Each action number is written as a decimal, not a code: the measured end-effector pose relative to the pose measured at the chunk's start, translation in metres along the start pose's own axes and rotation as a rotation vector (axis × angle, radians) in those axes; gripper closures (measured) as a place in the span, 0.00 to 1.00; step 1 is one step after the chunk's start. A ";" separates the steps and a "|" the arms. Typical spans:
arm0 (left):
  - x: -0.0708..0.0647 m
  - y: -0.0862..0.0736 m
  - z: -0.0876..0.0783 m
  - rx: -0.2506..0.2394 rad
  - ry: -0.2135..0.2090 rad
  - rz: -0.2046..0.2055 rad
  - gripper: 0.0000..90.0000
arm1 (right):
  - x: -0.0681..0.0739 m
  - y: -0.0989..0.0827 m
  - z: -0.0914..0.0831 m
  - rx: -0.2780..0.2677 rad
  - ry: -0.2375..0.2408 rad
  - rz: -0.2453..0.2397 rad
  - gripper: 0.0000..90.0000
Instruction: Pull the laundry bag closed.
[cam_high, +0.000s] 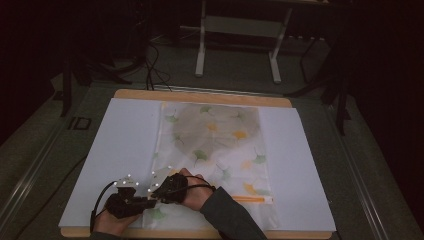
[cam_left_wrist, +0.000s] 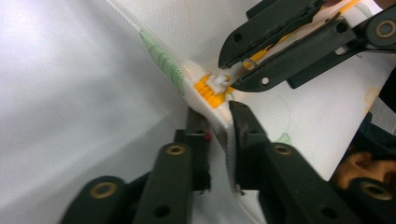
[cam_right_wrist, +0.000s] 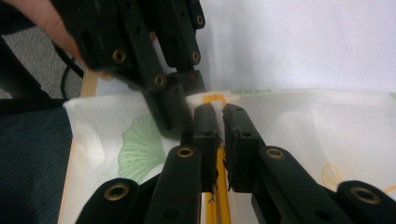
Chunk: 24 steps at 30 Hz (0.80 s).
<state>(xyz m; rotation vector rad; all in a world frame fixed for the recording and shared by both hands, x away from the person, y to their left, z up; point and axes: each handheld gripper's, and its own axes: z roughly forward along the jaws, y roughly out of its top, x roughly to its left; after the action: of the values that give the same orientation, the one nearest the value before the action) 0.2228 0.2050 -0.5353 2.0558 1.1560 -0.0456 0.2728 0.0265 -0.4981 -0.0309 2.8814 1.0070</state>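
A dim room; a wooden table (cam_high: 200, 96) carries a white sheet (cam_high: 125, 145), and on it lies a mesh bag (cam_high: 215, 150) printed with green and yellow leaves, holding a grey round item (cam_high: 215, 127) at the upper centre of the high view.

At the bottom of the high view, left of centre, both hands meet over the bag's near corner. The left gripper (cam_left_wrist: 219, 126) stands clenched on a raised fold of the bag's edge, seen at the centre of the left gripper view, just below the orange zipper (cam_left_wrist: 209, 91) end. Just above it in that view, the right gripper (cam_left_wrist: 236, 74) pinches the white slider (cam_left_wrist: 218, 83), its jaws nearly together; in the right gripper view its jaws close around the zipper line (cam_right_wrist: 219, 154).

The step in hand appears to be running the zipper along the bag's near edge. To do it well, the left gripper should hold the cloth taut and low beside the zipper end as an anchor, while the right draws the slider straight along the orange track, toward the lower right of the high view, without lifting. A slack anchor would likely let the mesh bunch and jam; an angled pull may slip the jaws off the small slider.
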 end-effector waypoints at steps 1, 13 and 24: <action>0.000 0.000 0.000 0.000 -0.001 0.002 0.92 | 0.000 -0.001 0.001 0.004 -0.001 -0.001 0.94; -0.001 0.000 -0.001 -0.006 -0.006 0.002 0.97 | -0.003 -0.009 0.004 0.006 0.032 0.027 0.94; 0.000 -0.001 -0.002 -0.018 -0.030 -0.004 0.98 | -0.005 -0.017 0.009 0.008 0.046 0.040 0.95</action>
<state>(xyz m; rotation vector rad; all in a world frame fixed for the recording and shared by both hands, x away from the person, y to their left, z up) 0.2220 0.2067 -0.5344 2.0306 1.1390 -0.0675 0.2797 0.0193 -0.5152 0.0049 2.9386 1.0153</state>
